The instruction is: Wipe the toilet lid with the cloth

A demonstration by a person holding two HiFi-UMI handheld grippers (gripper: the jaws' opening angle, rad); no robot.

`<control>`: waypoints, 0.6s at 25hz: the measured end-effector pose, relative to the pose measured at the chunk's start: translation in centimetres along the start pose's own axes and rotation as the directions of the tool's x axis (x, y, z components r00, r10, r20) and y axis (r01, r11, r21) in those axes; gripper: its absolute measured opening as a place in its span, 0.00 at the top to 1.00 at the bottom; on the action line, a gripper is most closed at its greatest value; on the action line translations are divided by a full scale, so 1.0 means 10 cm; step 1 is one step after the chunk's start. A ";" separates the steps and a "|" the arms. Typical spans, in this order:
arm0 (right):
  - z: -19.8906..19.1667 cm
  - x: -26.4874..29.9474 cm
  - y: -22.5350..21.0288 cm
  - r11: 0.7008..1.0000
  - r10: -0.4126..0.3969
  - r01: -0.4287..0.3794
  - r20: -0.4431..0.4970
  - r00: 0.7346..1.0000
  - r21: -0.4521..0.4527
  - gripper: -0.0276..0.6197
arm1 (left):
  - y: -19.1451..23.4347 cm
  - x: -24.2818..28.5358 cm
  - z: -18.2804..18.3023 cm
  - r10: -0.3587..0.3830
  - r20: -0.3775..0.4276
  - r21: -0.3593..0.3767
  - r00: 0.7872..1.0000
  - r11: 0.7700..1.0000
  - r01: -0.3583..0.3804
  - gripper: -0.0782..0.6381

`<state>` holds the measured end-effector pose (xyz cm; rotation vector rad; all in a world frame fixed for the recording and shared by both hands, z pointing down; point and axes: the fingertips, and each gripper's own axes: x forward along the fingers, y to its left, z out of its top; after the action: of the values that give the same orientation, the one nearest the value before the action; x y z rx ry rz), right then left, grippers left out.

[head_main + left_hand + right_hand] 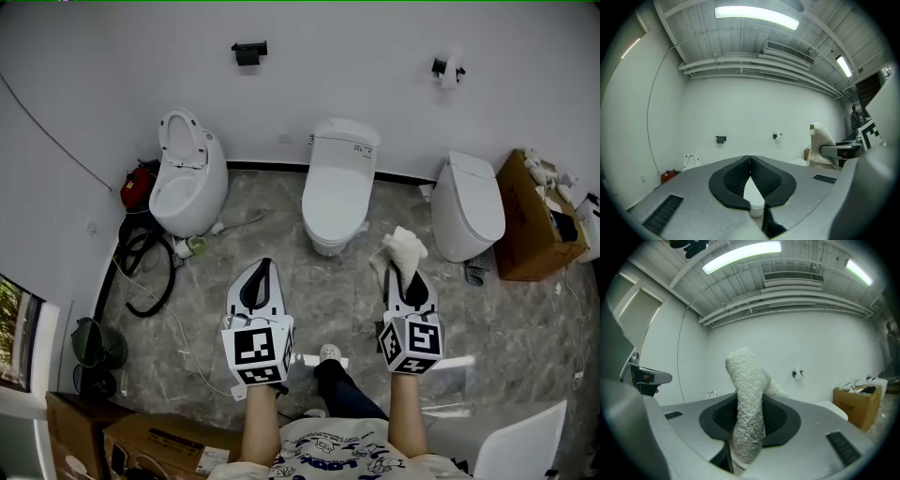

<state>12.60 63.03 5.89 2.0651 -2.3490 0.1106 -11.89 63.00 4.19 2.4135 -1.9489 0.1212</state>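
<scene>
Three white toilets stand along the far wall. The middle toilet [339, 183] has its lid [338, 176] closed. My right gripper [407, 274] is shut on a white fluffy cloth [404, 247], which sticks up out of the jaws [747, 399] and shows at the right of the left gripper view [821, 144]. It hovers to the right of the middle toilet's front. My left gripper [262, 275] is shut and empty, its jaw tips meeting [750, 159], to the left of that toilet's front.
The left toilet [187, 178] has its seat raised; the right toilet [468, 204] is closed. Black hoses [148, 272] and a red object [137, 186] lie at the left wall. A cardboard box [536, 217] stands at right. Marble floor [319, 300] lies below.
</scene>
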 end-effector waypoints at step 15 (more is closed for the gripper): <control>0.43 2.03 -0.71 0.999 0.048 -0.048 0.025 0.999 0.000 0.78 | 0.02 1.97 0.48 0.058 0.012 0.005 0.998 0.998 -0.058 0.88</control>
<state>17.20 41.77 3.09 2.0231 -2.4138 0.0865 -7.76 43.35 1.06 2.3671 -2.0262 0.1144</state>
